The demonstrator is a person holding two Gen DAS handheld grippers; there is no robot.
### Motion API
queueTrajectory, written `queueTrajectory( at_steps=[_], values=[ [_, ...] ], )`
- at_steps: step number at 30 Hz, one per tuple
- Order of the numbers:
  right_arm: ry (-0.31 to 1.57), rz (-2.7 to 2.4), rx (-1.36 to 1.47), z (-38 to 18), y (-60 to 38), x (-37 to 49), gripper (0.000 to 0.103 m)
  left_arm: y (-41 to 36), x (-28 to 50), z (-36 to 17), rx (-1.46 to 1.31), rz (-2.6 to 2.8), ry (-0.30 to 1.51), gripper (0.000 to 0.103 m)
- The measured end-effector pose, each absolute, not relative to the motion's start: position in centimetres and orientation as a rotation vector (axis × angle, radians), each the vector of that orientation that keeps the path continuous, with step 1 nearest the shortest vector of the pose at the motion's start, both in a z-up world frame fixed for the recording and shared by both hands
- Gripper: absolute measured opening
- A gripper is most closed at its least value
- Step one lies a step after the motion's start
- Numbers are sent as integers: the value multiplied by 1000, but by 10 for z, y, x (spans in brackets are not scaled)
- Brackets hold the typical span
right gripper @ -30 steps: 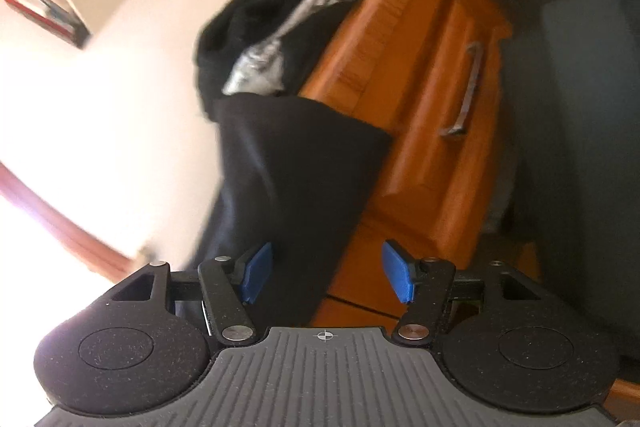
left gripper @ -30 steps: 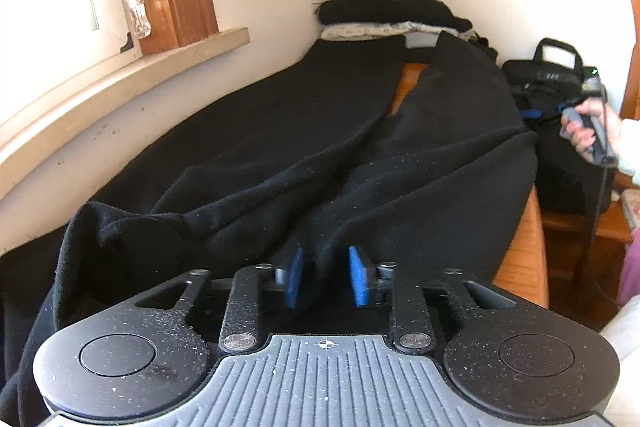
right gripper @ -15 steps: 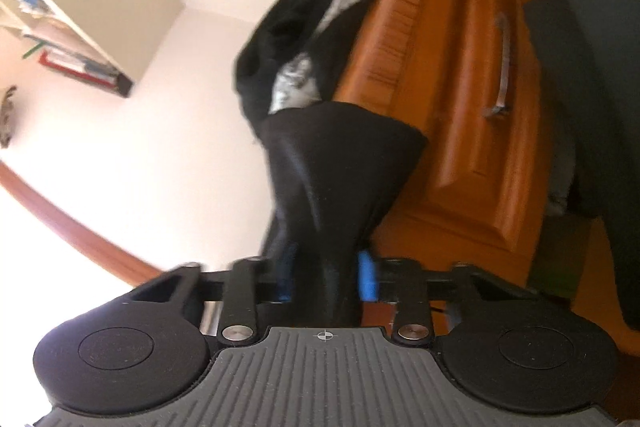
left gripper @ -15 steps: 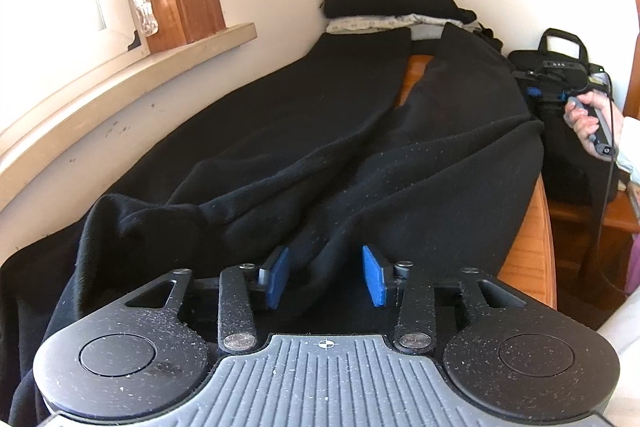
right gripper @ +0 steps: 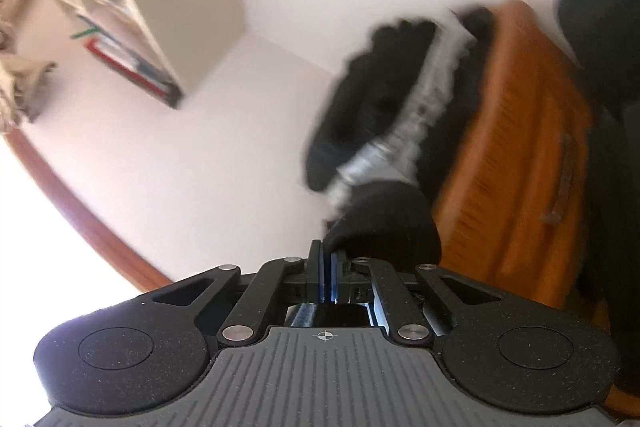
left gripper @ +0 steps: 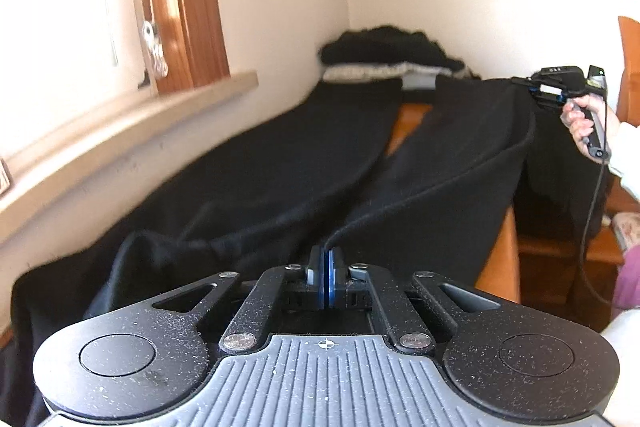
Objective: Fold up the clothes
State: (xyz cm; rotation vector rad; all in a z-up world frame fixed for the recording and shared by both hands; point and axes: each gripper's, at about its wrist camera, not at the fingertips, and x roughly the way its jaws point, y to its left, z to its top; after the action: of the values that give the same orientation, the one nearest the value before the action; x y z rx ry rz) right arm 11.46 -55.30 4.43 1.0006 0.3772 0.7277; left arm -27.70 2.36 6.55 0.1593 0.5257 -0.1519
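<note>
Item: black trousers, laid lengthwise on an orange wooden chest top under the window sill; long axis runs from the near end away toward the room corner, both legs pointing at a pile of folded clothes by the far wall (legs part into a narrow V, bare wood showing between). Left gripper: jaws have just closed, blue pads pressed together on a fold of the near edge. Right gripper: jaws have just closed, pinching the far leg's hem, which bunches beyond the pads; a hand grips its handle at the chest's right side.
</note>
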Motion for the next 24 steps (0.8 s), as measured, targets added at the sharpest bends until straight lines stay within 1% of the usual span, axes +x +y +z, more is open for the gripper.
queueTrajectory(
  at_steps=[6,10,12,15,16,17,18,19,21,24],
  values=[
    [273,751,955,124,-571,102,4,32,-281,102,113,-139,408,2],
    [271,743,886,169,-564,109,4,51,-281,126,35,-113,326,2],
    [288,729,829,187,-548,122,4,64,-272,129,-5,-88,323,2],
    [355,687,738,201,-502,156,4,84,-247,116,-32,-28,378,2],
    [396,661,704,200,-482,172,6,90,-236,108,-38,-6,416,2],
    [437,632,663,198,-462,189,11,97,-226,100,-43,17,453,2],
    [469,604,635,190,-447,199,21,102,-215,91,-51,34,499,2],
    [498,576,612,181,-435,208,33,107,-206,82,-58,47,541,2],
    [534,544,579,166,-418,217,36,110,-199,69,-67,51,578,3],
    [527,541,544,150,-419,211,41,113,-197,57,-74,49,596,3]
  ],
)
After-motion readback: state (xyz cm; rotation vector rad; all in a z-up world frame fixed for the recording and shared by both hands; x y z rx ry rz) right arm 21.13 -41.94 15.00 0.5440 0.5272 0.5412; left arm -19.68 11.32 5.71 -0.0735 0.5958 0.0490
